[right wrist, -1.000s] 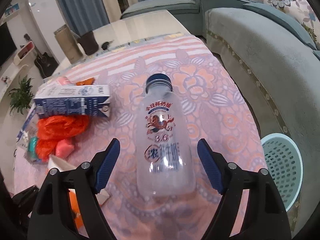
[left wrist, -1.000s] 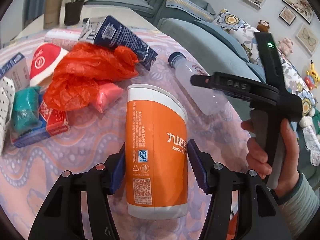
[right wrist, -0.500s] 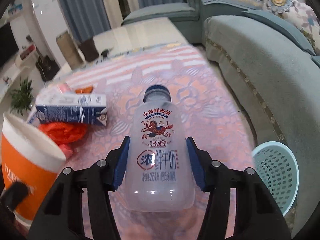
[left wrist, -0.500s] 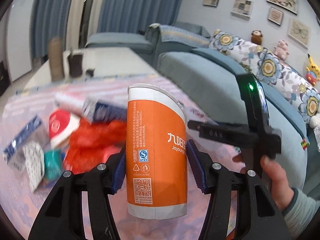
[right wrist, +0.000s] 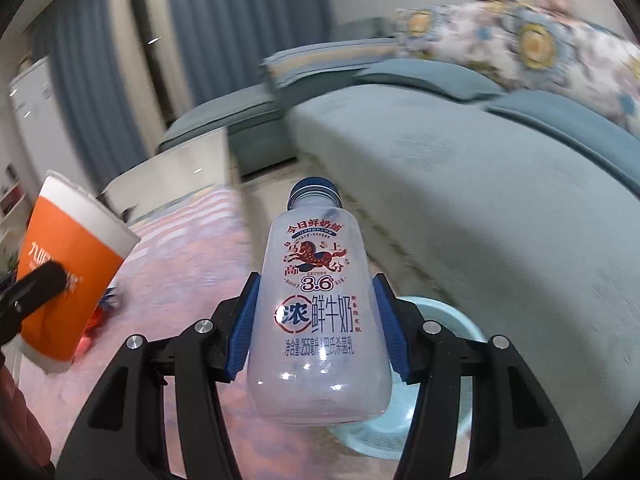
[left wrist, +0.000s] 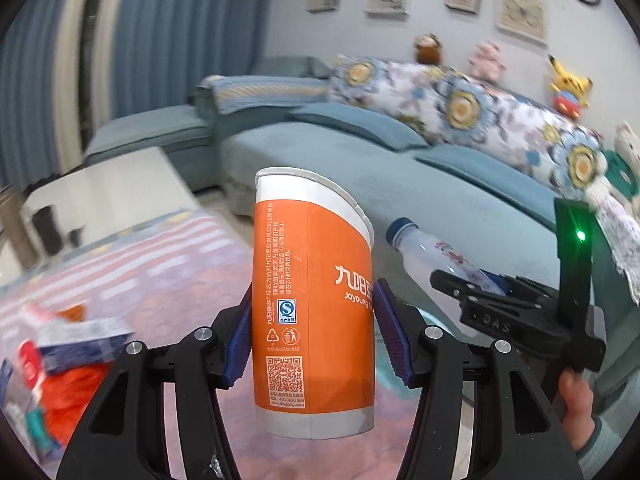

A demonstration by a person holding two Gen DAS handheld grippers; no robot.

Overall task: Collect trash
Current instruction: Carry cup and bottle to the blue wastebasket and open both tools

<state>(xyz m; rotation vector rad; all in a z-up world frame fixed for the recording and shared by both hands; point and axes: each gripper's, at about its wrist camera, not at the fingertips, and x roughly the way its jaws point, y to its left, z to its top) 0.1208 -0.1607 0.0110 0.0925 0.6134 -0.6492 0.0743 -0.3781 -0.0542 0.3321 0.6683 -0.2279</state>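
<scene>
- Gripping an orange paper cup (left wrist: 314, 304): left tongs (left wrist: 314, 336) closed onto its cylindrical wall, ribbed blue pads (left wrist: 239, 344) pressed on both sides. Cup upright, white band at rim and base, smooth printed sleeve with QR code and white lettering. It hangs above the bench, clear of the surface.
- Right tongs (right wrist: 316, 330) closed on a translucent plastic milk bottle (right wrist: 318, 320); blue pads (right wrist: 244, 328) bear on its rounded shoulders. Bottle has a dark blue screw cap, frosted walls, red horse print and "3.6" label; looks empty. Neck points away from the camera.
- Left wrist view also shows the right tongs (left wrist: 516, 308) side-on, black plastic body, green LED lit, bottle (left wrist: 436, 256) sticking out at a tilt, person's hand (left wrist: 576, 408) on the handle.
- Right wrist view shows the cup (right wrist: 68, 276) at far left, tilted, with a black finger (right wrist: 40, 284) of the left tongs across it.
- Pale teal plastic basket (right wrist: 436, 312), perforated wall, sits on the floor directly below/behind the bottle, next to the sofa (right wrist: 480, 184).
- Bench (left wrist: 168, 276) carries a pink patterned cloth. Remaining litter at its left edge: blue-and-white carton (left wrist: 86, 340), crumpled orange plastic bag (left wrist: 68, 396), both blurred.
- Sofa is teal plush fabric with floral cushions (left wrist: 460, 108).
</scene>
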